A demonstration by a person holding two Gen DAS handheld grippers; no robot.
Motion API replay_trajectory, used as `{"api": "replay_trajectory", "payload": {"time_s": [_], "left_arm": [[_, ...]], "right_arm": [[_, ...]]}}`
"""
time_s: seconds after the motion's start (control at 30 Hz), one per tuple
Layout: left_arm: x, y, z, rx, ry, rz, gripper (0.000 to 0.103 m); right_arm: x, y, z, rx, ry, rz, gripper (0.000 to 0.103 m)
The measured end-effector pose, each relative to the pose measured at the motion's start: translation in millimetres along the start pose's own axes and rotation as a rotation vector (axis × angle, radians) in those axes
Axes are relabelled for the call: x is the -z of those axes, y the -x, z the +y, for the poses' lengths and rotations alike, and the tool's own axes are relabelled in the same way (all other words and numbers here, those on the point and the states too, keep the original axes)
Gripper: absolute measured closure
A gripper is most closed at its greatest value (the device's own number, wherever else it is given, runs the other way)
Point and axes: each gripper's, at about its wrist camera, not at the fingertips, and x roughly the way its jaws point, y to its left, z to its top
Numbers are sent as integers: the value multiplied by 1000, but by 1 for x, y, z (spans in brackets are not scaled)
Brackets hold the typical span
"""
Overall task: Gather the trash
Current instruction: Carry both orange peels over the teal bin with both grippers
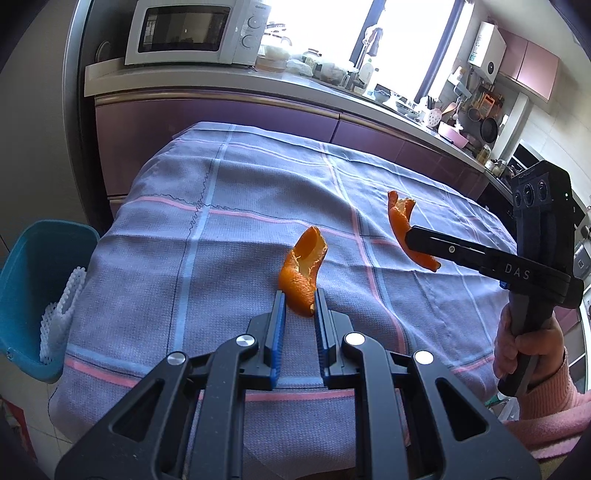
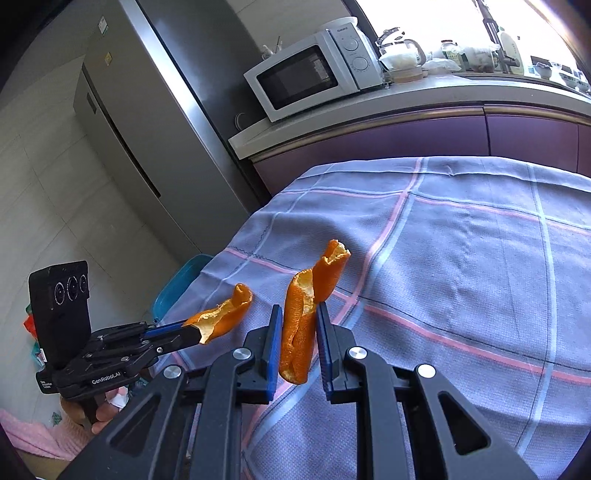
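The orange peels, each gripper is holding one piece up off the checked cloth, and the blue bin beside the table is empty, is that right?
Not quite. The left wrist view shows the blue bin is not empty: white foam netting lies inside it. The rest holds: the left gripper and the right gripper each have their jaws closed on an orange peel above the checked cloth.

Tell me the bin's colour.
The bin is teal blue, clearest in the left wrist view, beside the table's left edge.

A home kitchen: a microwave (image 1: pixel 195 31) at eleven o'clock on the surface (image 1: pixel 221 79), purple cabinets (image 1: pixel 214 122) below, a tall fridge (image 2: pixel 147 122).
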Motion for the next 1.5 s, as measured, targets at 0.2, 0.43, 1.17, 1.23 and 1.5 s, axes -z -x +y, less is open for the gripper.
{"api": "replay_trajectory", "payload": {"time_s": [0.2,0.43,1.17,1.23,1.5], "left_arm": [[1,12,5,-14,5,-21,87],[4,25,12,-29,18,-40,87],[12,63,37,-89,73,-86,88],[12,66,39,-94,78,-90,88],[14,71,50,-108,98,-93,89]], "right_arm": [[0,-9,17,-31,29,11,86],[-1,-17,31,-57,54,22,86],[-5,-45,66,-126,103,61,86],[-5,-48,70,-132,109,64,86],[-6,-56,81,-149,123,77,86]]}}
